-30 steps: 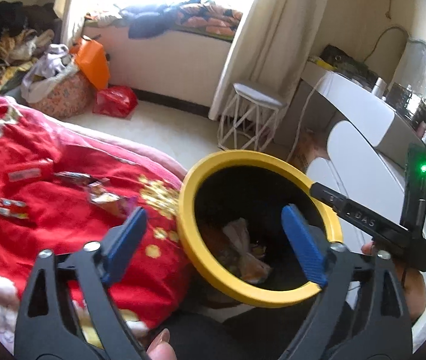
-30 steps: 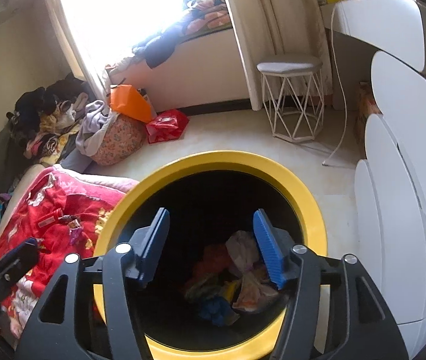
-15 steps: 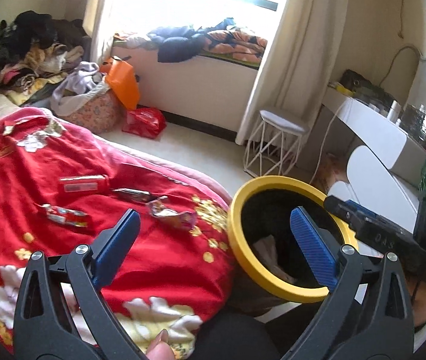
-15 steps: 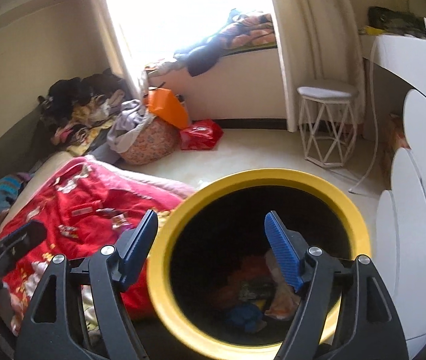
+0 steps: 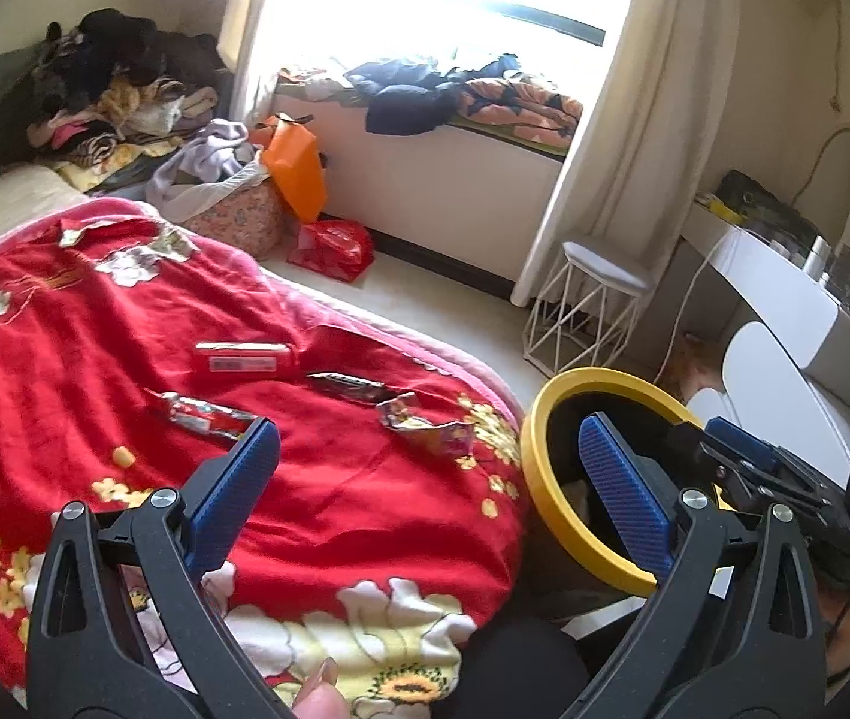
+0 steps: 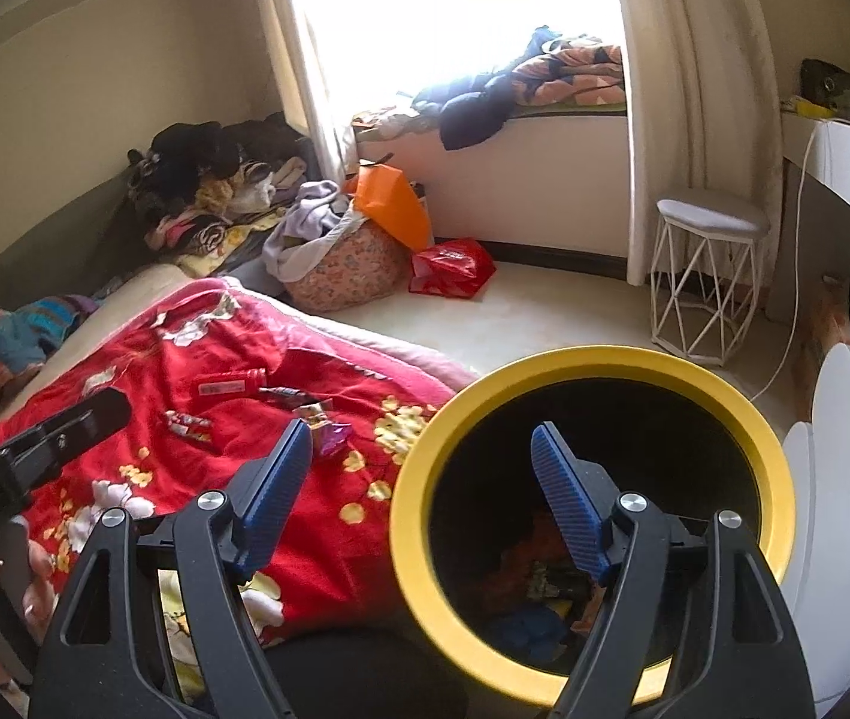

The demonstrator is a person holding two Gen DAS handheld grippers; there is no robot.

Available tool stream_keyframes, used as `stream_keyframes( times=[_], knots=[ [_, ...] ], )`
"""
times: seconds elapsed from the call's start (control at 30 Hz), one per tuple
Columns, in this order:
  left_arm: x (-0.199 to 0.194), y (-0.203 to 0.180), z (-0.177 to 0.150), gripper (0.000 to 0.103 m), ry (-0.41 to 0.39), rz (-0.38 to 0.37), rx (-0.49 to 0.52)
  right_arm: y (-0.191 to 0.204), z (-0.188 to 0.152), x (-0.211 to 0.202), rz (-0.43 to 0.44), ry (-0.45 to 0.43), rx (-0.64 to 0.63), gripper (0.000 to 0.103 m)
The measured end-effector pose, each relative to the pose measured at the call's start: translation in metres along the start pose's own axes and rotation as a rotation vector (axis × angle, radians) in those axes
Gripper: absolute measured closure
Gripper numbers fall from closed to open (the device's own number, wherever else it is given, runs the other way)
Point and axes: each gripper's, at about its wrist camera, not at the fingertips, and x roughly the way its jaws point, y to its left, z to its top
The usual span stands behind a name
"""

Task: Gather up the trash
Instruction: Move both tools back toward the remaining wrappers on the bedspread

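Both views have swung left off the bin and onto the bed, so more of the red blanket (image 5: 95,323) shows than a second ago. Four wrappers (image 5: 425,422) lie well apart across its middle; the yellow-rimmed bin (image 6: 592,359) stands just right of the bed with trash inside. Both the left tool (image 5: 425,479) and right tool (image 6: 425,497) gape wide with nothing between the pads. Best approach: take the nearest crumpled wrapper first, pinch foil only, avoid snagging blanket.
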Motion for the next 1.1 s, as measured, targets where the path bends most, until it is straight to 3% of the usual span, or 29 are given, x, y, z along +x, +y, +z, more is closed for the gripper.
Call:
stream_keyframes(
  times=[0.67,1.1],
  knots=[
    [-0.013,0.06,0.002,0.011,-0.027,0.098,-0.091,0.053,-0.004,0.013,0.068,0.029,-0.112,0.03],
    [0.002,0.104,-0.007,0.011,0.009,0.158,-0.168,0.073,-0.001,0.064,0.068,0.111,-0.156,0.03]
  ],
)
